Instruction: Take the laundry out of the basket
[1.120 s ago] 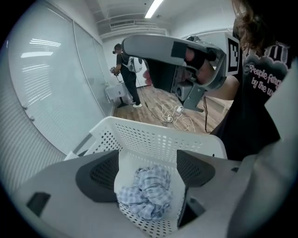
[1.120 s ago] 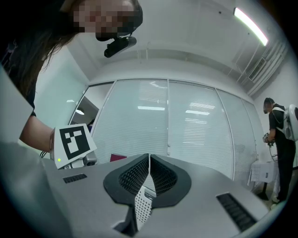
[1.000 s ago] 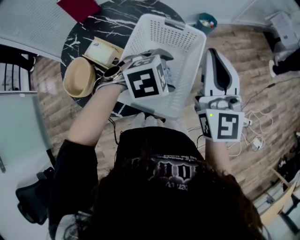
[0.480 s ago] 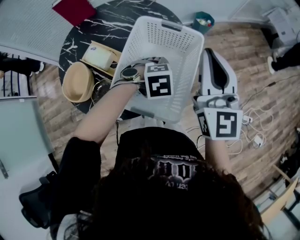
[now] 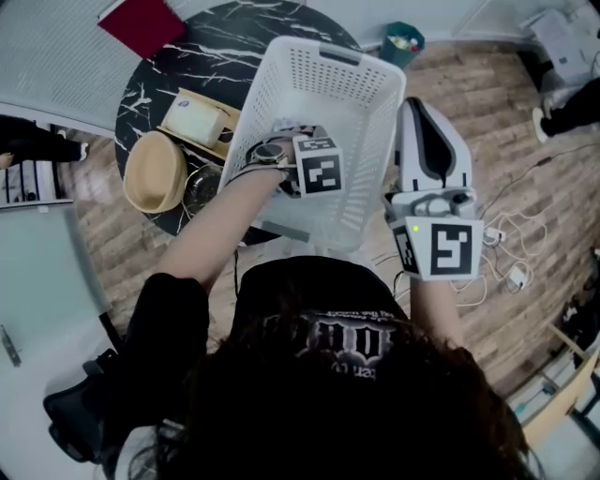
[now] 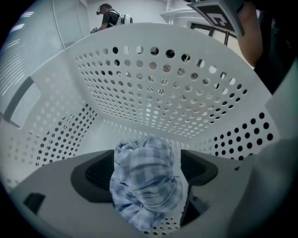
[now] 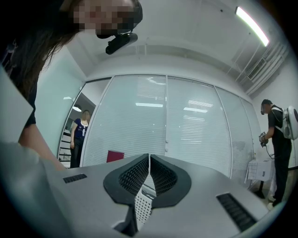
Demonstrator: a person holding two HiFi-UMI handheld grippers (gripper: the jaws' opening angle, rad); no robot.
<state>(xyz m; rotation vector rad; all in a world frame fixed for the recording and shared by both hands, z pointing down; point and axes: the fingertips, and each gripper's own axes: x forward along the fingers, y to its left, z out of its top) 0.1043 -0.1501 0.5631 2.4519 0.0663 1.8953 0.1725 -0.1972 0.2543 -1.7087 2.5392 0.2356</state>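
Note:
A white perforated laundry basket [image 5: 323, 80] stands on the floor before me. My left gripper [image 6: 146, 173] points down inside it, and its marker cube [image 5: 320, 174] shows over the basket's floor. Its jaws have just been opening and stand wide on either side of a crumpled blue plaid cloth [image 6: 144, 179], the pads not pressing on it. The basket's wall [image 6: 153, 79] fills the left gripper view. My right gripper [image 7: 148, 162] is shut on a thin perforated edge of the basket [image 7: 142, 209], at the basket's right rim [image 5: 401, 112].
A round black marble table [image 5: 239, 28] at the left carries a straw hat [image 5: 155, 171], a cream box [image 5: 197, 117], a glass bowl [image 5: 202, 187] and a red book [image 5: 141, 23]. Cables [image 5: 502, 272] lie on the wooden floor at right. A green bin [image 5: 403, 42] stands beyond the basket.
My left gripper has gone down from above the basket's near rim into the basket. The right gripper has kept its place at the right rim.

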